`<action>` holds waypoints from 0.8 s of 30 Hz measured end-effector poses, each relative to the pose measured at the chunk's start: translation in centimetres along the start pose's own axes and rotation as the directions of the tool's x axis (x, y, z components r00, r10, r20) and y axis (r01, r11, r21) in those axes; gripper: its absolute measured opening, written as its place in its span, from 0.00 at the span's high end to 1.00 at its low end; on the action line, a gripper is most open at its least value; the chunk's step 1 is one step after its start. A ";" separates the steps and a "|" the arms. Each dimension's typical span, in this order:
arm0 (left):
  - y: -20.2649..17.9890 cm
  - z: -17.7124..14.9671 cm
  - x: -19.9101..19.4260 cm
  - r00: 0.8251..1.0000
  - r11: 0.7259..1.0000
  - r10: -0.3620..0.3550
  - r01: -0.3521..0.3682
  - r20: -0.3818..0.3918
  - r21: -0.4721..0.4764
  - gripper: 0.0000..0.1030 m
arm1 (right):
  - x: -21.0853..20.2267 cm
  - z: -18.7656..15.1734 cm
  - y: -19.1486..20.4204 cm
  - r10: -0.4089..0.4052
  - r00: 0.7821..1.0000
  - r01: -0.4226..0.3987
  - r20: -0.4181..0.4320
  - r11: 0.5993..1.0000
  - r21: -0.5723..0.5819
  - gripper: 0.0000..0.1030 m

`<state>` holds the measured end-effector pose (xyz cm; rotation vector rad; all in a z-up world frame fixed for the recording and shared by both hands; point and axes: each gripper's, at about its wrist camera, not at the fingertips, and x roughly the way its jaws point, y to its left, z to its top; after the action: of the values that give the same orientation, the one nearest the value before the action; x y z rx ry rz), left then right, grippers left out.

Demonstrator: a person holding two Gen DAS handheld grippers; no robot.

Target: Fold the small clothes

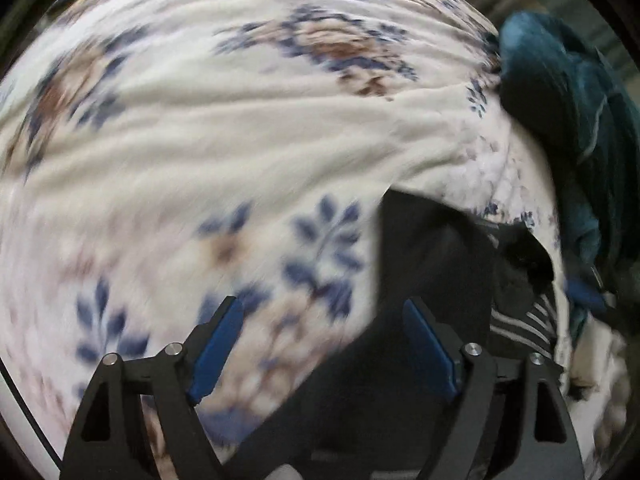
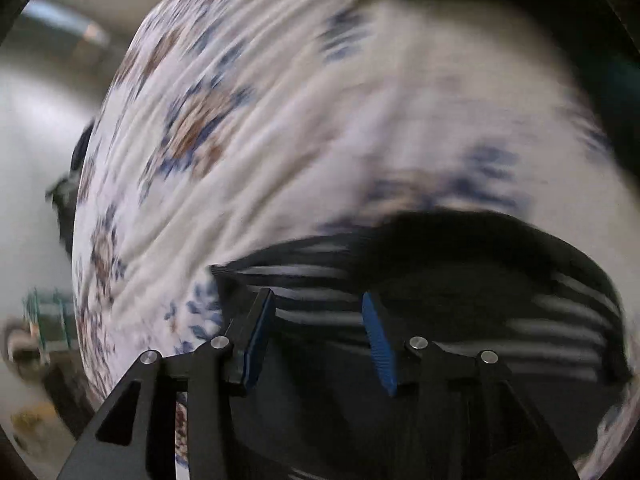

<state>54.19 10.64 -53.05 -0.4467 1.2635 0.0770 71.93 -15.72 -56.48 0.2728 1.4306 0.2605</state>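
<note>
1. Lying flat on the floral sheet [image 1: 240,140], the black garment [image 1: 420,280] looks soft, light and limp, so I judge it will sag and drape wherever it is lifted and will not hold a crease unless pressed down.
2. Its striped part [image 2: 304,292], black with white bands, shows on the near-left side of the garment in the right wrist view and as a small patch at the garment's right edge in the left wrist view.
3. The best hold is probably at an edge or a corner, pinching one layer only; taking the sheet underneath along with it is the risk, since both are thin cloth lying in contact.
4. The left gripper [image 1: 324,348] is spread wide, with its blue pads [image 1: 216,352] well apart. It holds nothing; one pad is over the sheet, the other over the garment's left edge. Whether the tips touch the cloth cannot be told through the blur.
5. The right gripper [image 2: 318,336] is parted to a middling gap and also holds nothing. It hangs over the striped part, near the garment's left border.
6. A dark teal cloth [image 1: 568,100] lies bunched beyond the garment's far right side, apart from both grippers.
</note>
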 end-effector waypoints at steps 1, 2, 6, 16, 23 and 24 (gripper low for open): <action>-1.1 1.0 0.9 1.000 0.999 0.006 -0.006 -0.007 0.044 0.21 | -1.3 -0.8 -1.8 -0.027 0.999 0.027 0.022 0.999 0.026 0.54; -2.2 1.8 2.1 0.999 0.995 0.041 -0.039 -0.014 0.094 0.21 | -3.2 -2.2 -4.9 -0.085 0.995 0.081 0.044 0.994 0.069 0.54; -3.6 2.9 4.7 0.990 0.971 0.136 -0.128 -0.024 0.200 0.21 | -7.3 -6.5 -14.1 -0.224 0.974 0.211 0.038 0.953 0.220 0.54; -2.3 2.3 5.1 0.977 0.956 0.215 -0.211 0.003 0.204 0.21 | -7.5 -10.7 -26.2 -0.260 0.964 0.263 -0.057 0.903 0.340 0.53; -2.6 1.0 4.9 0.966 0.937 0.258 -0.259 0.035 0.235 0.21 | -4.9 -11.2 -22.3 -0.432 0.902 0.427 0.002 0.891 0.155 1.00; -2.5 1.0 5.0 0.964 0.935 0.264 -0.265 0.036 0.235 0.21 | -6.0 -11.1 -21.9 -0.462 0.885 0.448 0.057 0.879 0.162 1.00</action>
<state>57.35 7.80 -56.79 -0.0666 1.3047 0.1526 60.42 -38.06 -59.61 0.0568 1.3779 -0.2428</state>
